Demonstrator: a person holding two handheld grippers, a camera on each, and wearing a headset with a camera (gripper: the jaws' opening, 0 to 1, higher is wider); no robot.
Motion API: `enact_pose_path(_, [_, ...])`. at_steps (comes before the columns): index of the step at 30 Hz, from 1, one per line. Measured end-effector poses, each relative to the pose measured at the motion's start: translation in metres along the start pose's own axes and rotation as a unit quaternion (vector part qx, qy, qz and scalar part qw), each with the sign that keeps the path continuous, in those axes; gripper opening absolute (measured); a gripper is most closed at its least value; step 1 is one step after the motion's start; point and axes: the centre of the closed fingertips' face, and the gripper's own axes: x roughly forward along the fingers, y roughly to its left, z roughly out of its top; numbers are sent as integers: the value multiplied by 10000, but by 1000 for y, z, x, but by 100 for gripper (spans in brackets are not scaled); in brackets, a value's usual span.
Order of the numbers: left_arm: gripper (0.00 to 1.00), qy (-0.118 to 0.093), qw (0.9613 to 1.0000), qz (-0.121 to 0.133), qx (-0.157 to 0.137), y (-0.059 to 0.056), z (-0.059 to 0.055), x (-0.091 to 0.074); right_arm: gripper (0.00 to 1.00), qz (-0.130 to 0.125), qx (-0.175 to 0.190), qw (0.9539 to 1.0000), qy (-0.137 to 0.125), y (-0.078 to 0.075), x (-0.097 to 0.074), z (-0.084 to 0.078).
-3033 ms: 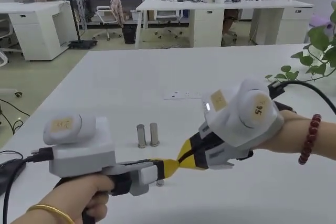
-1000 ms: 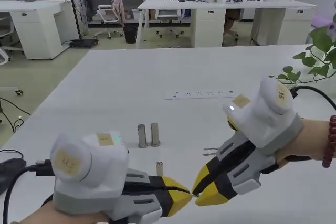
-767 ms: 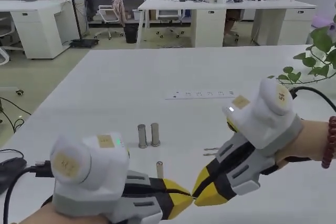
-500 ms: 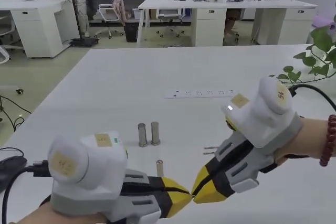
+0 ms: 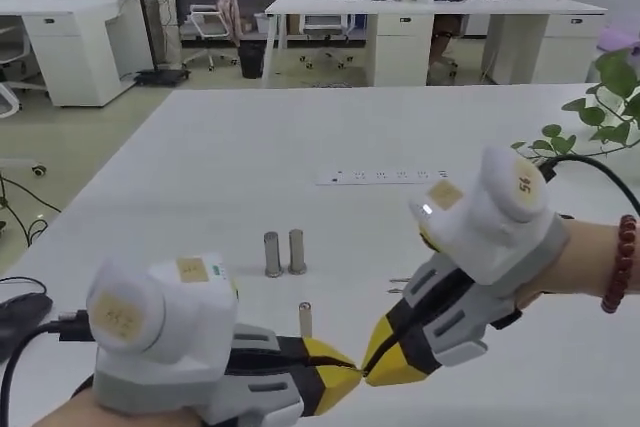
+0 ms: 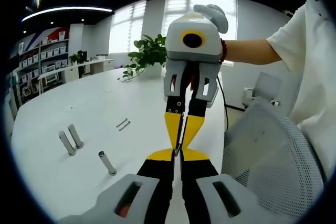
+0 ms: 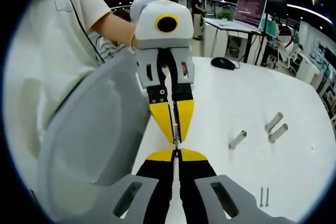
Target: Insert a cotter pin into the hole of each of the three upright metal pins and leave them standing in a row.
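Lower centre, the left tool (image 5: 352, 374) and right tool (image 5: 370, 371) meet clenched, seemingly on one cotter pin (image 7: 176, 129), while mid-desk (image 5: 250, 147) all three upright metal pins (image 5: 297, 251) look unpinned beside spare cotter pins (image 5: 400, 285).

Left gripper (image 6: 177, 155) and right gripper (image 6: 179, 144) meet tip to tip, jaws pinched closed — metal pins (image 6: 107, 162) off left on the desk (image 6: 142, 106).
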Motion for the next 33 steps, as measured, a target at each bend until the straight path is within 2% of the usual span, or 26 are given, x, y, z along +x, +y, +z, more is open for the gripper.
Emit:
enact_pose_path(3, [4, 4, 9998, 180, -29, 6, -3, 0, 3, -80, -31, 9999, 79, -4, 0, -1])
enact_pose_path(4, [6, 4, 9996, 269, -29, 9, -3, -1, 3, -186, -60, 9997, 146, -8, -1, -2])
enact_pose_path(9, [15, -59, 9990, 436, -111, 17, -7, -6, 3, -425, -196, 9984, 325, -17, -3, -5])
enact_pose_path(13, [16, -4, 9981, 606, -135, 24, -11, -8, 3, -592, -200, 9970, 451, -26, -5, -9])
enact_pose_path(26, [19, -91, 9925, 1206, -179, 52, -17, -17, 3, -875, -230, 9936, 669, -52, -2, -14])
enact_pose_path(33, [19, 0, 9887, 1476, -270, 68, -26, -18, 3, -1180, -344, 9882, 915, -66, 1, -22])
